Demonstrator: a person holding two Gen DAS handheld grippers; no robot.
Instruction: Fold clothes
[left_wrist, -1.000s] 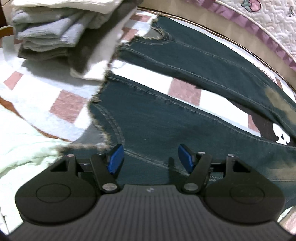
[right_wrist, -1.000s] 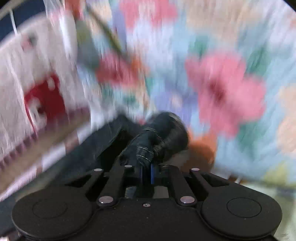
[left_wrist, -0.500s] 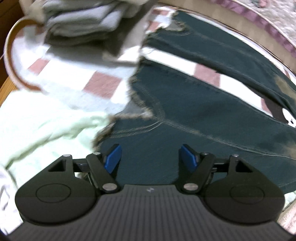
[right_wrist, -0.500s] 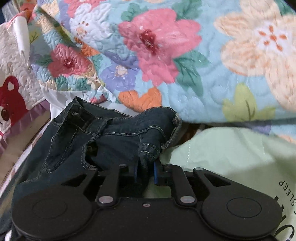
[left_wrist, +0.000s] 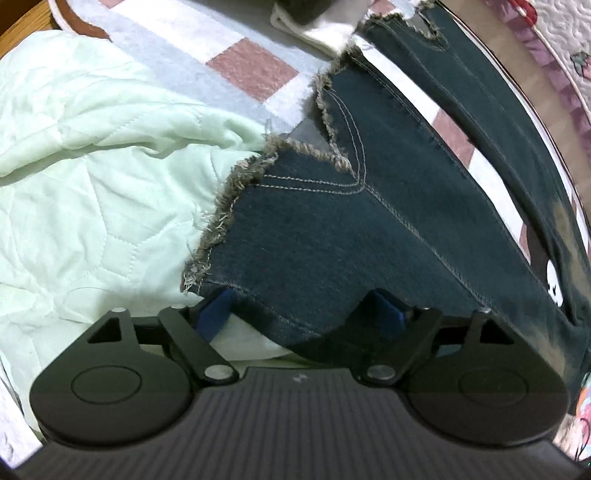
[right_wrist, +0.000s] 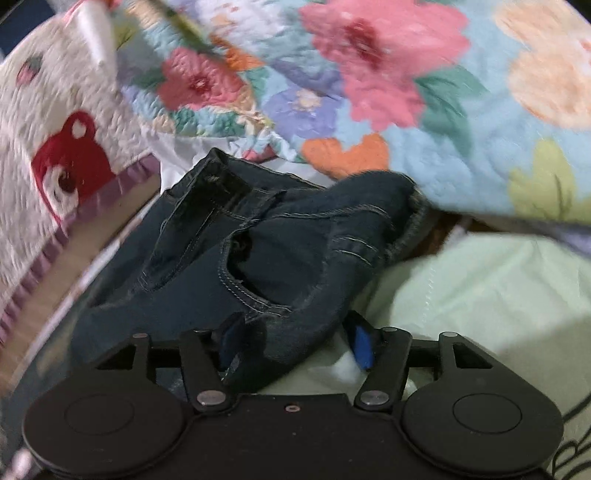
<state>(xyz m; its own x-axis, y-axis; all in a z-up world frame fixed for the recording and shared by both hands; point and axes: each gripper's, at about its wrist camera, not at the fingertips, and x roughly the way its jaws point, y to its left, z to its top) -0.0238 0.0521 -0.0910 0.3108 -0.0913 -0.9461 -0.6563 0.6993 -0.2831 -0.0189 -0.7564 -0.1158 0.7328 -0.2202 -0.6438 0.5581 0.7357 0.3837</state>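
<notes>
Jeans, dark blue denim (left_wrist: 332, 240), frayed hem lower centre: left gripper (left_wrist: 303, 314) spread wide, right gripper (right_wrist: 291, 343) just opening, released; square legs before creasing.

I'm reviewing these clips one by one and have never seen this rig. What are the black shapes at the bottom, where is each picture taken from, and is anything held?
There is no robot: a person holds a two-finger gripper in each hand, with a camera on each looking along its fingers. The left gripper stands open over the frayed leg end of dark jeans, which lie on a checked blanket beside a pale green quilt. The right gripper has just been opening; the jeans' waist lies between its jaws, apparently released. A floral quilt lies behind.
</notes>
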